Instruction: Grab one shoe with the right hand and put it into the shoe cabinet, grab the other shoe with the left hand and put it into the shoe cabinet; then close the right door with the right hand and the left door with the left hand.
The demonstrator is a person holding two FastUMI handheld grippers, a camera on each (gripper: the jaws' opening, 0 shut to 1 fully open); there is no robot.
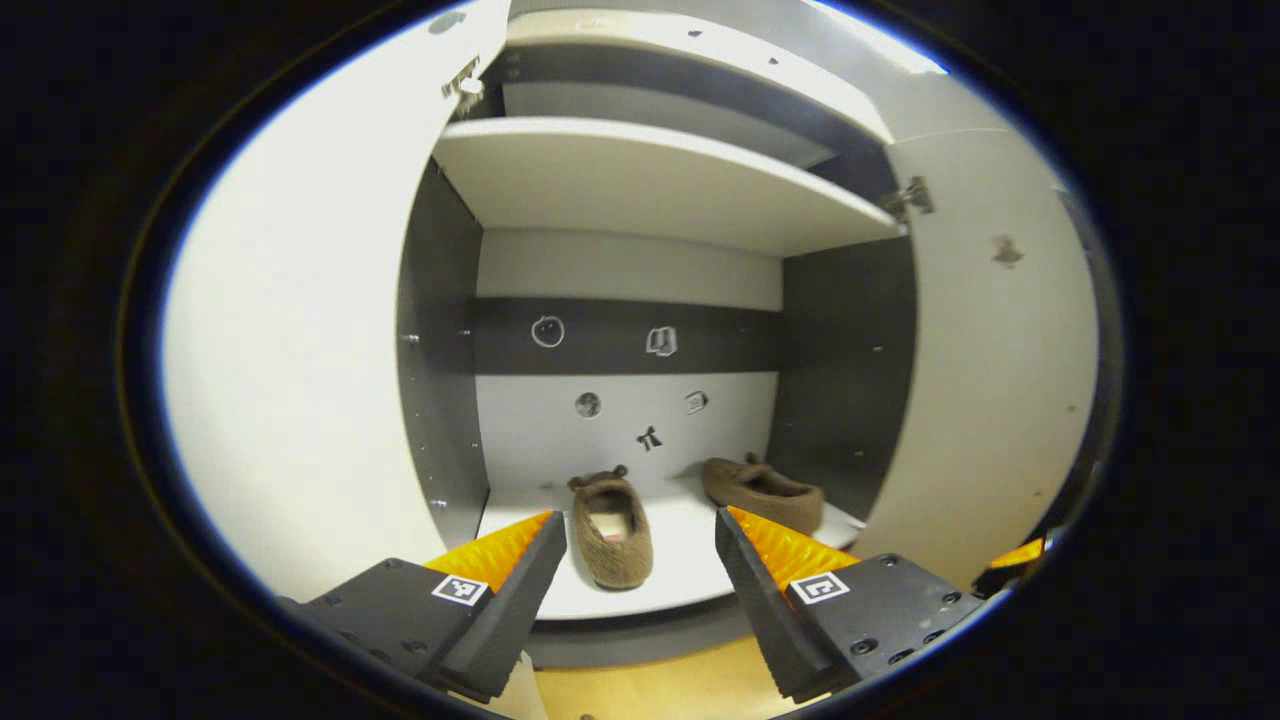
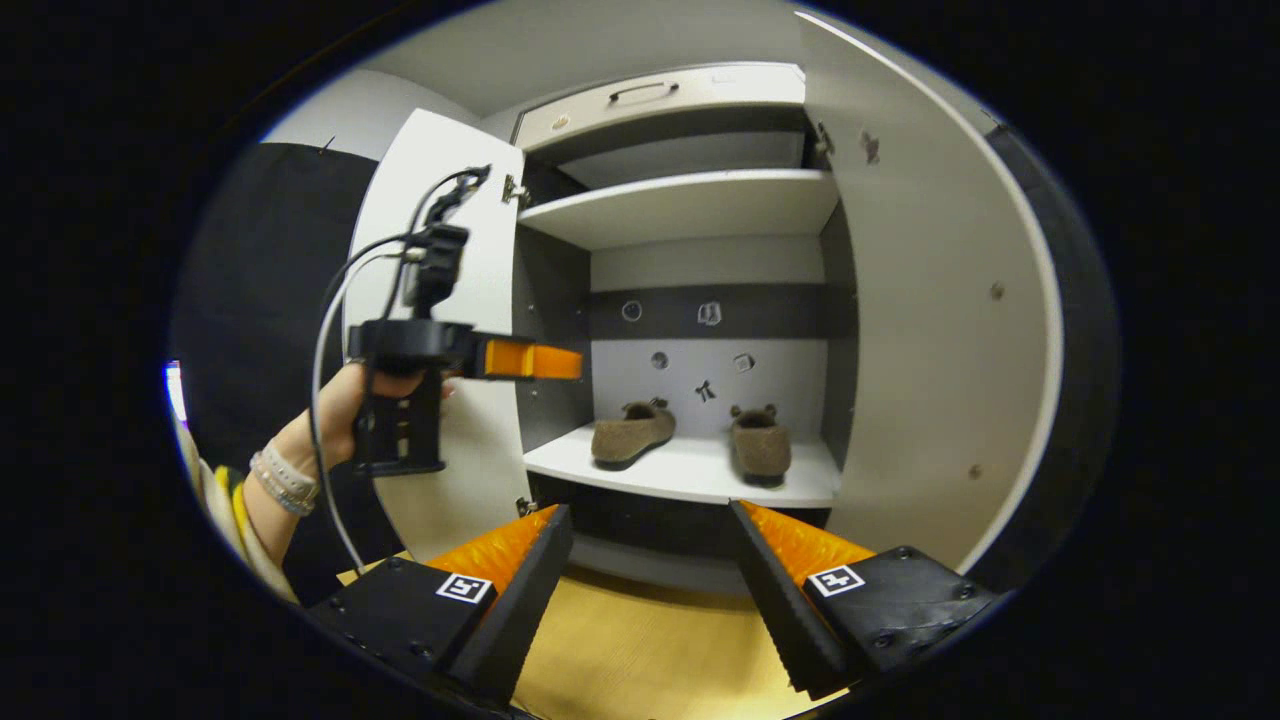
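Both tongs stand spread and empty: left tongs (image 1: 640, 560) and right tongs (image 2: 650, 555) face the shoe cabinet (image 1: 640, 180). Left door (image 2: 440, 300) and right door (image 2: 930, 330) are swung wide. Lower shelf (image 2: 690, 470) carries both shoes, apart: left shoe (image 2: 632, 432) and right shoe (image 2: 760, 445). A hand (image 2: 350, 410) grips the left tongs' handle near the left door.

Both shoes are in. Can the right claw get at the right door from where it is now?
Probably yes. The right claw is open and empty, and the right door stands wide open just beside it with nothing between them. Both shoes sit back on the shelf, clear of the door.
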